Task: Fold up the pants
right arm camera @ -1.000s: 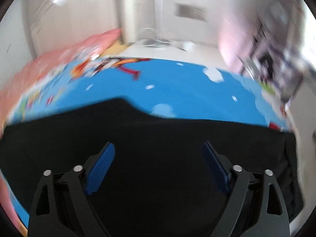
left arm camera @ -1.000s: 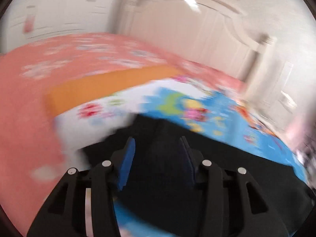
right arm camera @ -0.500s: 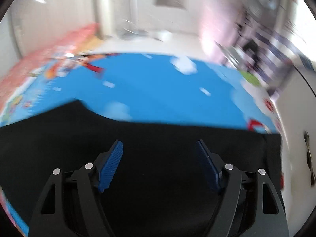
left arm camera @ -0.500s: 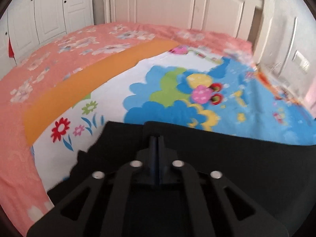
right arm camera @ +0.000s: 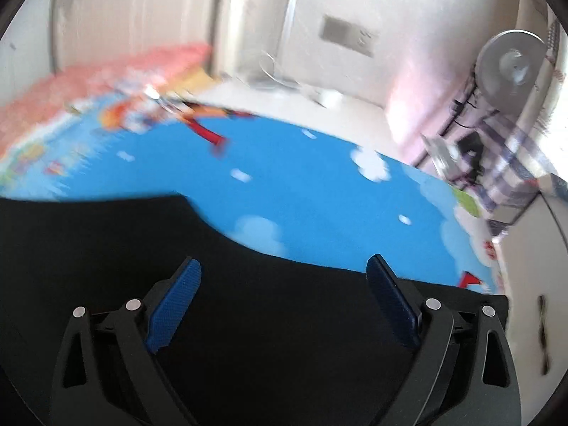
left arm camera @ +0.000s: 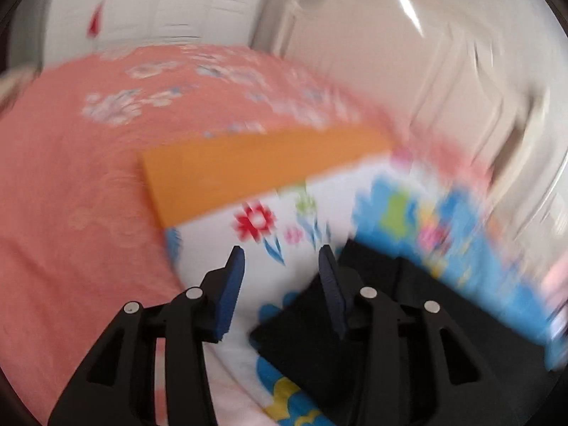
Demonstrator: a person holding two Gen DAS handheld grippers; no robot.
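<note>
The black pants (right arm camera: pixel 248 319) lie spread on a bed, over a bright cartoon blanket (right arm camera: pixel 301 184) that is mostly blue on the right wrist view and white with flowers on the left wrist view. Both views are smeared by motion blur.

The left claw (left arm camera: pixel 280 259) is spread, its two blue-padded fingers (left arm camera: pixel 230 287) apart with nothing between them. It hangs over the white flowered part of the blanket (left arm camera: pixel 269 220), just beside a corner of the pants (left arm camera: pixel 408 305), which sits under and to the right of the right-hand finger. Beyond lie an orange band (left arm camera: pixel 255 170) of the blanket and a pink flowered bedspread (left arm camera: pixel 71 184).

The right claw (right arm camera: pixel 284 266) is spread wide, empty, and hovers above the broad black cloth, whose far edge runs across the blue blanket. Whether the fingers (right arm camera: pixel 174 301) touch the cloth cannot be told. A fan (right arm camera: pixel 511 64) stands at the far right, and a white headboard (left arm camera: pixel 408 71) rises behind the bed
</note>
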